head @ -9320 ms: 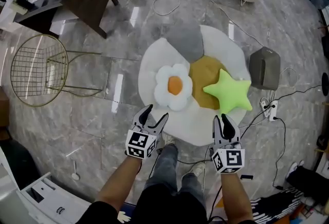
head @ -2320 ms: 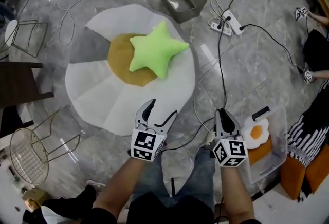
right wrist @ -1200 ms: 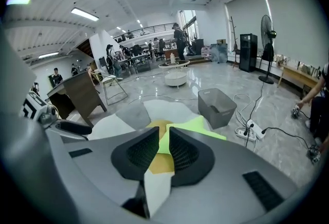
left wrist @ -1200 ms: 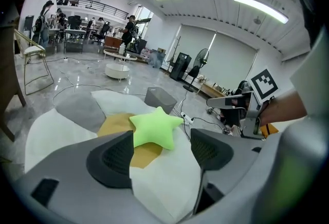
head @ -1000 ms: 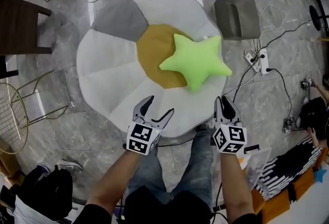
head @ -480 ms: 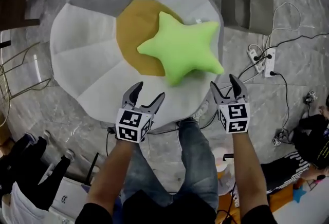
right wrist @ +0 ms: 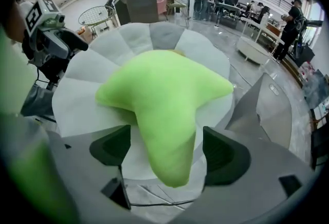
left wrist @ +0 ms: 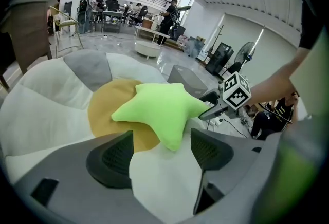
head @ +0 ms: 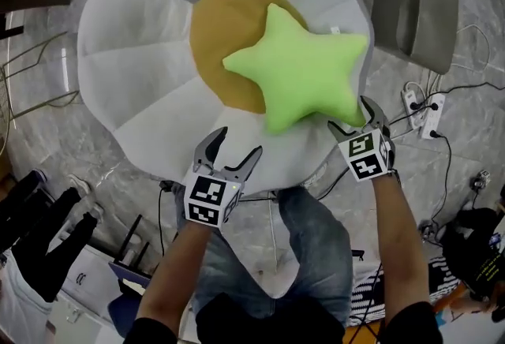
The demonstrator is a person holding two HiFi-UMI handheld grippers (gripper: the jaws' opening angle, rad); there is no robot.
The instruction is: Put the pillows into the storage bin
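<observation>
**Status: R gripper at star pillow, jaws opening**

1. Task item. I see the green star pillow lying on the flower-shaped rug. It partly covers the rug's mustard centre, and one point reaches toward the rug's near edge.
2. R gripper. It sits at the pillow's near-right point. In the right gripper view the jaws are opening, and that point of the star hangs down between them. Both pads stand clear of the fabric on either side, so there is no clamp.
3. L gripper. It is held over the rug's near edge, well apart from the pillow. In the left gripper view the jaws are spread wide, with only white rug showing between the pads and nothing gripped.
4. Surroundings. A grey container stands on the marble floor just beside the rug's right edge. A white power strip with cables lies near it. I can't see inside the container from the head view.
</observation>
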